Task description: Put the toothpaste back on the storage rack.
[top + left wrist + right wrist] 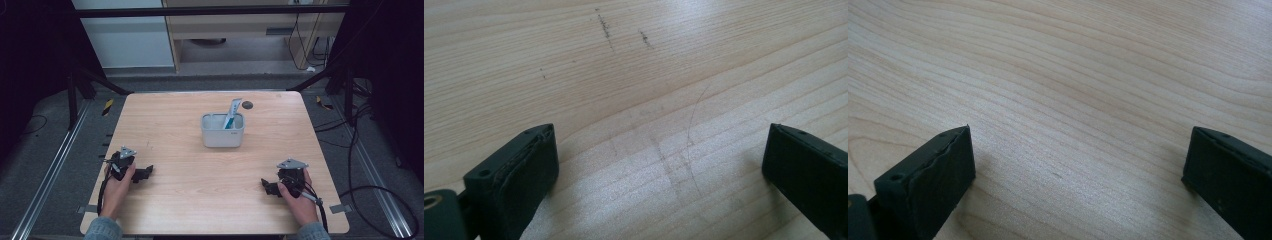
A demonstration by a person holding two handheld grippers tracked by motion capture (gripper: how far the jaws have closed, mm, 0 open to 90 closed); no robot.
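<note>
Resting on the pale wooden table [165,200], both grippers lie near its front edge, well apart. The grey rectangular plastic bin [223,135], holding an upright white-and-blue tube [232,114], stands ahead of and between them. The left gripper [145,173] and right gripper [267,186] each have jaws spread wide, nothing between them.

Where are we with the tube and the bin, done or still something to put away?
Looks done: the white and blue tube stands leaning in the grey plastic bin mid-table. In hand: nothing; the left tool and right tool rest on the light wooden table near its front edge, jaws wide apart over bare wood in both gripper views. Left: no other loose item lies on the table.
</note>
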